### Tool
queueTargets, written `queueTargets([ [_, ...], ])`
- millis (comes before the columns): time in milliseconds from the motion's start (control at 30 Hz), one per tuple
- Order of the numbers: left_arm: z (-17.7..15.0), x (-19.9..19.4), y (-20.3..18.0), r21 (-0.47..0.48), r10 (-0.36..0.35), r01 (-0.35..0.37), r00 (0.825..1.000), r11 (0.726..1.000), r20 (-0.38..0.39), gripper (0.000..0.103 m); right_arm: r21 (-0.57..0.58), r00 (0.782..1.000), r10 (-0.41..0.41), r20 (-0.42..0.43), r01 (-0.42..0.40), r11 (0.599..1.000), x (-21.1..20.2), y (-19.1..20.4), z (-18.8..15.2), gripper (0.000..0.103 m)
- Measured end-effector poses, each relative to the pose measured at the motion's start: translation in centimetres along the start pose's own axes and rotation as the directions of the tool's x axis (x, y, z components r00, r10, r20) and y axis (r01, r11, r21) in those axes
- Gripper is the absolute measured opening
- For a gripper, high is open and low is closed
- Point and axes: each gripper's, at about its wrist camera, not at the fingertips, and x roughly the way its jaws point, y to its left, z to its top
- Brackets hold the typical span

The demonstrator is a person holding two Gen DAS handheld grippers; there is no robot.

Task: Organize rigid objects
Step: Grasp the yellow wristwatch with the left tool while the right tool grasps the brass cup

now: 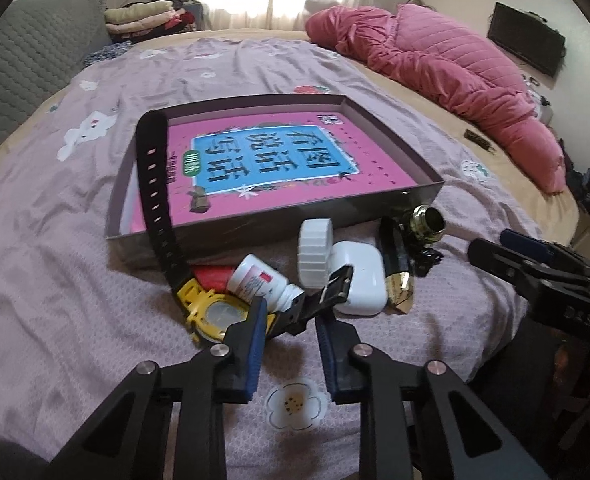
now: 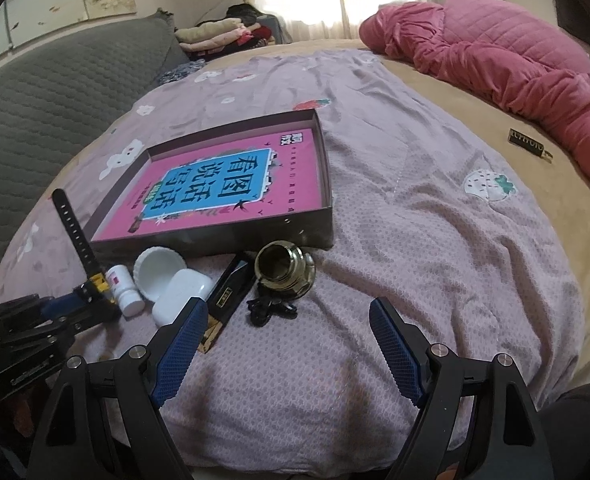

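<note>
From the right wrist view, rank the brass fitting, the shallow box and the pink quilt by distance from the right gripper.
1. brass fitting, just ahead of the right gripper
2. shallow box, behind it, left
3. pink quilt, far right

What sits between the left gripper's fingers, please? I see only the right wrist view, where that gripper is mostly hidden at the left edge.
Observer: The buckle-side strap of the yellow watch lies between the fingers of the left gripper. I cannot tell whether the pads press on it.
Operator: Is anything hidden near the white pill bottle?
Observer: Yes, a red item peeks out between the pill bottle and the watch's long strap.
Operator: Does the buckle end touch anything?
Observer: It appears to rest against the white earbud case.
</note>
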Motion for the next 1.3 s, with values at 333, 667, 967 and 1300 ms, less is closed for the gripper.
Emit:
queueTargets([
  [333, 0.5, 0.8, 0.3, 0.0, -0.082, 0.082, 0.997, 0.997, -0.004, 0.016, -0.097, 0.996, -0.081, -0.022, 0.079, 0.992, 3.5, 0.8, 1.3, 0.084],
  [667, 0.8, 1.4, 0.6, 0.004, -0.105, 0.105, 0.994, 0.994, -0.011, 0.013, -0.143, 0.992, -0.114, -0.05, 0.106, 0.984, 6.0, 0.8, 1.6, 0.071],
  [967, 1.0, 2.0, 0.0, 0.051, -0.097, 0.098, 0.995, 0.994, -0.021, 0.013, -0.16, 0.994, -0.079, -0.072, 0.067, 0.985, 7.2, 1.1, 1.9, 0.045],
  [1300, 1.2, 1.6, 0.2, 0.057, -0.057, 0.057, 0.998, 0.997, 0.001, 0.01, -0.127, 0.997, -0.033, -0.064, 0.025, 0.992, 6.4, 0.8, 2.4, 0.037],
])
